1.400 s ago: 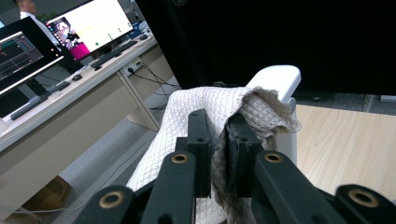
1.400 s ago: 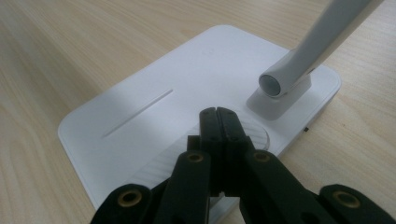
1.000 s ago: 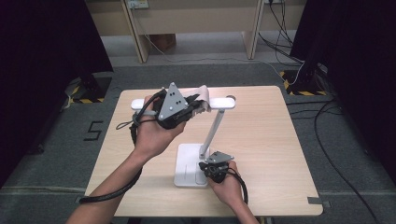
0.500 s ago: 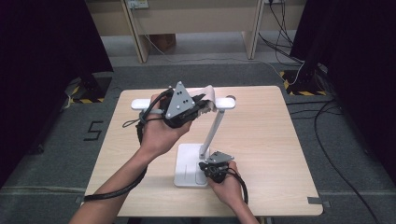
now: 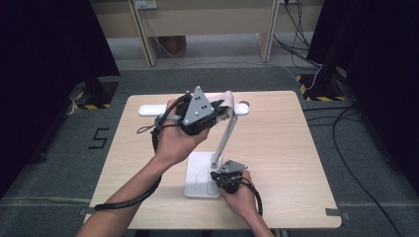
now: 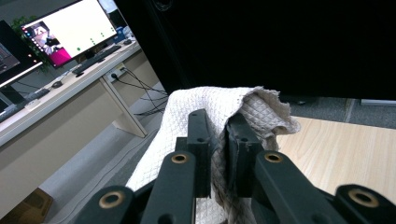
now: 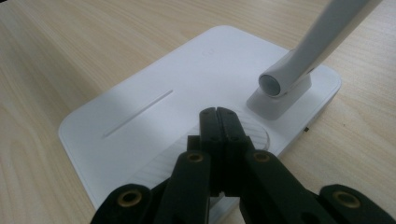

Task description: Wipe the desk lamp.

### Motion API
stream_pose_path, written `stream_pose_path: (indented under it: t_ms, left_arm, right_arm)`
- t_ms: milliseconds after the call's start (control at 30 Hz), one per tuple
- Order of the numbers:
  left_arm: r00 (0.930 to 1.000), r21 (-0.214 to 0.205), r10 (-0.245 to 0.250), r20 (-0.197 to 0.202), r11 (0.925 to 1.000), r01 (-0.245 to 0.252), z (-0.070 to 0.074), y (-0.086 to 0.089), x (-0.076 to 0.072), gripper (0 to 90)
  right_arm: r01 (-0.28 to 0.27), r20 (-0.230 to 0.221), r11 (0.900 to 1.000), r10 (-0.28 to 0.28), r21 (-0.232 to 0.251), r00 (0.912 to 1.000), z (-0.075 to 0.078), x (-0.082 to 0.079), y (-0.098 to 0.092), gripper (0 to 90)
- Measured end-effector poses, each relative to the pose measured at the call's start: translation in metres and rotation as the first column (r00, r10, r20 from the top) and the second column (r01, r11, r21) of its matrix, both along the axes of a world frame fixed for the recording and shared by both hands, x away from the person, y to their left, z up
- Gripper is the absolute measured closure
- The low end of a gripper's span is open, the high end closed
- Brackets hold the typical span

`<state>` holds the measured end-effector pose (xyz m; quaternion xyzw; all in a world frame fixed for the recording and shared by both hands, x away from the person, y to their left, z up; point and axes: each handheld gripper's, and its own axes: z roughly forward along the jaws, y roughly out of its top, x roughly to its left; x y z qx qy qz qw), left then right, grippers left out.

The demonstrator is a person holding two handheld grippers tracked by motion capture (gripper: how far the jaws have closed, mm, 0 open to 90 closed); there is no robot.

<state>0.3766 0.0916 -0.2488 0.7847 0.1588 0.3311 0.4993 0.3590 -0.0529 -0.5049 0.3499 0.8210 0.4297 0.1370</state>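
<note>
A white desk lamp stands on the table, its flat base [image 5: 197, 174] near the front and its slanted arm [image 5: 225, 136] rising to a long head bar [image 5: 150, 109]. My left gripper [image 5: 217, 116] is held up at the top of the arm, shut on a white quilted cloth [image 6: 196, 100] bunched between its jaws. The cloth [image 5: 223, 100] drapes over the lamp's upper joint. My right gripper [image 7: 218, 115] is shut with nothing between its jaws, its tips over a round ribbed disc on the lamp base [image 7: 187, 74], just in front of the arm's foot [image 7: 280, 88].
The light wooden table [image 5: 276, 143] has bare room to the right and left of the lamp. Desks with monitors [image 6: 70, 32] stand beyond the table, and cables lie on the grey floor [image 5: 346, 163] to the right.
My left gripper with the cloth has drifted a little to the right along the top of the lamp. The right gripper has stayed on the base.
</note>
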Motion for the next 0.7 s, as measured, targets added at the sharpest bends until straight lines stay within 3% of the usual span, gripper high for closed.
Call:
stream_pose_path:
  t_ms: [700]
  left_arm:
    - [0.9999,0.009,-0.015,-0.007,0.9999,0.015,0.001,-0.015,0.002,81.5]
  right_arm:
    - [0.000,0.001,1.0000,0.000,-0.001,1.0000,0.000,0.000,0.000,90.0]
